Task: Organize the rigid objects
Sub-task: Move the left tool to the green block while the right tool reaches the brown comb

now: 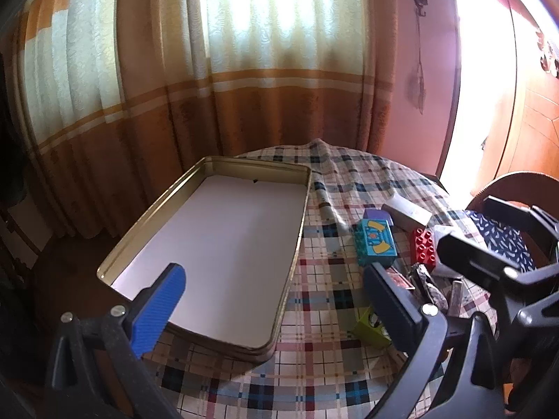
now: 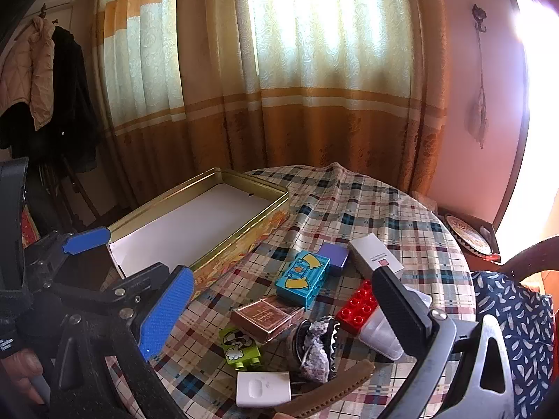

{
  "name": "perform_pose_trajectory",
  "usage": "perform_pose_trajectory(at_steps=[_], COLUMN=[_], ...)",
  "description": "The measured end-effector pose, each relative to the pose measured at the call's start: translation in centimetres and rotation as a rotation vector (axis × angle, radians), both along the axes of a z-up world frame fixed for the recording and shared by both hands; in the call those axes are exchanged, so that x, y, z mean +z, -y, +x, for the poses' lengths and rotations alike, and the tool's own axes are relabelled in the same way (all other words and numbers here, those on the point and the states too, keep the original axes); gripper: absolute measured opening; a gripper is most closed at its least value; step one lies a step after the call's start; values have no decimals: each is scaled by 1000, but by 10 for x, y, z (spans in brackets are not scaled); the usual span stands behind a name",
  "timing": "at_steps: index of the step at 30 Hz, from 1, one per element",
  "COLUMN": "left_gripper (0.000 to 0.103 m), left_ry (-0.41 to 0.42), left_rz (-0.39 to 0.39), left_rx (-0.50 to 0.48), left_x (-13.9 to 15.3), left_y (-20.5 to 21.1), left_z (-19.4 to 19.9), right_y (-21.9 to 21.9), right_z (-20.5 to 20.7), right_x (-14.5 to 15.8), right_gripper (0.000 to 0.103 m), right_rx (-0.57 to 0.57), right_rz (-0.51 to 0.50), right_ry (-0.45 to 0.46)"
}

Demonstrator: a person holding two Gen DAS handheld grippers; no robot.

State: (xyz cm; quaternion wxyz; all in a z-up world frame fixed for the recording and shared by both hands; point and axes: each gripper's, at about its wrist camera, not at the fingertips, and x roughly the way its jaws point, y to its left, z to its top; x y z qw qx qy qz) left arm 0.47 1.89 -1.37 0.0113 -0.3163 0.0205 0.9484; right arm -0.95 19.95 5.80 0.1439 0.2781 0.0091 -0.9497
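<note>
An open gold tin [image 1: 298,244] lined with white paper lies on the left of the checked tablecloth. My left gripper [image 1: 276,300] hovers open over its near end with nothing between its fingers. To the tin's right lie a teal brick [image 2: 302,279], a purple block [image 2: 333,256], a white box [image 2: 375,256], a red brick [image 2: 358,307], a copper-coloured case [image 2: 267,317], a green brick [image 2: 241,349], a glittery hair clip [image 2: 316,345], a small white case [image 2: 263,389] and a brown comb [image 2: 335,387]. My right gripper [image 2: 284,310] is open above this pile, holding nothing.
The round table [image 2: 349,192] stands close to orange and cream curtains [image 2: 279,122]. A chair with a dark patterned cushion [image 2: 517,314] is at the right. Coats [image 2: 42,87] hang at the far left. A hand [image 2: 21,370] holds the left gripper's handle.
</note>
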Motion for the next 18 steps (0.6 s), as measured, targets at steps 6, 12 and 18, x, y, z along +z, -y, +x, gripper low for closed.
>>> perform_pose_trajectory(at_steps=[6, 12, 18], left_gripper=[103, 103, 103], left_ry=[17, 22, 19], left_rz=[2, 15, 15], left_rx=[-19, -34, -95], left_x=[-5, -11, -20], left_y=[-4, -6, -20], left_z=[-1, -3, 0], right_y=[-6, -23, -50], right_z=[1, 7, 17], right_x=[-1, -12, -36], right_gripper=[103, 103, 103], right_rx=[-5, -9, -40], right_rz=[-2, 13, 48], right_ry=[1, 8, 43])
